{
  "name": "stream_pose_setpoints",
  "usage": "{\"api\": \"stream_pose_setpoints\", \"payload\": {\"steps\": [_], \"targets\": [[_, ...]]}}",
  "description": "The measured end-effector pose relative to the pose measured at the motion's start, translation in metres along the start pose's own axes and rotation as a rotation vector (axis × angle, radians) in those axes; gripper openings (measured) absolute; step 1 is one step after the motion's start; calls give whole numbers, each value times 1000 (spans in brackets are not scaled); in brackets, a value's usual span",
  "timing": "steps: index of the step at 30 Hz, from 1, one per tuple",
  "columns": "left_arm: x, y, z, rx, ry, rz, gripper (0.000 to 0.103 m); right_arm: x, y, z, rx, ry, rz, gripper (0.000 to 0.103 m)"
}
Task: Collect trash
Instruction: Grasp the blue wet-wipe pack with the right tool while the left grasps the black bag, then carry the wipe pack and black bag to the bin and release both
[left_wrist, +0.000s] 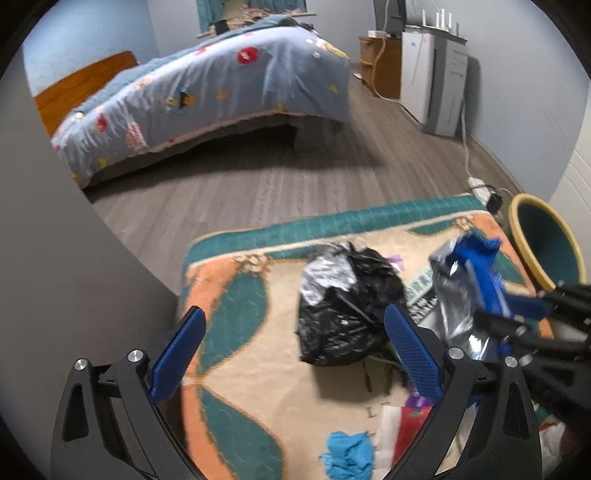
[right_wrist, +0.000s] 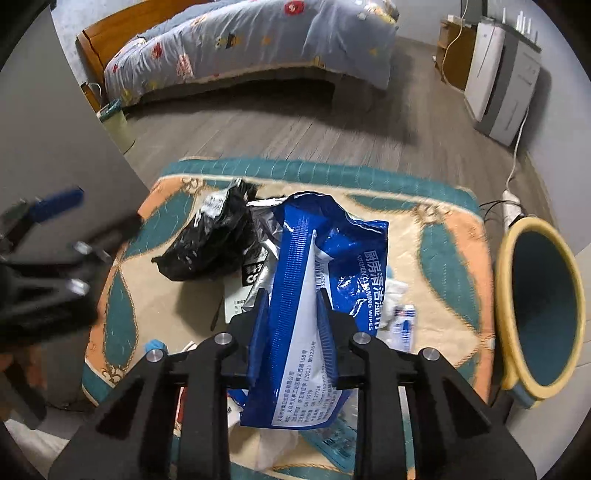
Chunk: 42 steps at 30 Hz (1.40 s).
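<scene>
Gripping blue wipes packet (right_wrist: 314, 280), right tool (right_wrist: 293, 306); left tool (left_wrist: 295, 354) wide open, empty.

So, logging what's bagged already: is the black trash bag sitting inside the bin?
No, the black trash bag lies on the quilt, apart from the bin.

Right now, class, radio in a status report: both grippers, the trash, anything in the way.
Right gripper shut on blue wipes packet. Left gripper open, empty, above black bag. Bin right of mat, path clear.

Right gripper (right_wrist: 293, 314) clamped, tilted downward, left gripper (left_wrist: 295, 350) spread wide
</scene>
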<state>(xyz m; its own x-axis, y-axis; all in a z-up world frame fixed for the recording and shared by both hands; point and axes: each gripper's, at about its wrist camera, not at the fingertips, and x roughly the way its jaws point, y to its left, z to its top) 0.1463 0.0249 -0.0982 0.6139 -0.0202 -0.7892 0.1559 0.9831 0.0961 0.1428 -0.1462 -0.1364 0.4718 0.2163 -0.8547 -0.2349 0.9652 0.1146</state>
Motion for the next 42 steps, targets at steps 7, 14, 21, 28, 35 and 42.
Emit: {"api": "stream_pose_setpoints", "payload": {"steps": [7,14,21,28,35,42], "targets": [[21,-31,2,48,23,-70,95,-53,-33,19,29,-18,16,26],[54,-67,-5,163,98,-71,60,-60,-65,16,15,-53,-3,26],[50,-70,-4,203,88,-48,20,-52,-83,16,25,-25,23,26],[-1,-72,25,160,-82,-45,18,-72,-111,21,87,-59,63,26],[-33,-116,58,165,-200,-120,2,-89,-163,23,169,-93,27,26],[-11,-130,53,159,-80,-98,41,-86,-202,18,246,-86,15,26]]}}
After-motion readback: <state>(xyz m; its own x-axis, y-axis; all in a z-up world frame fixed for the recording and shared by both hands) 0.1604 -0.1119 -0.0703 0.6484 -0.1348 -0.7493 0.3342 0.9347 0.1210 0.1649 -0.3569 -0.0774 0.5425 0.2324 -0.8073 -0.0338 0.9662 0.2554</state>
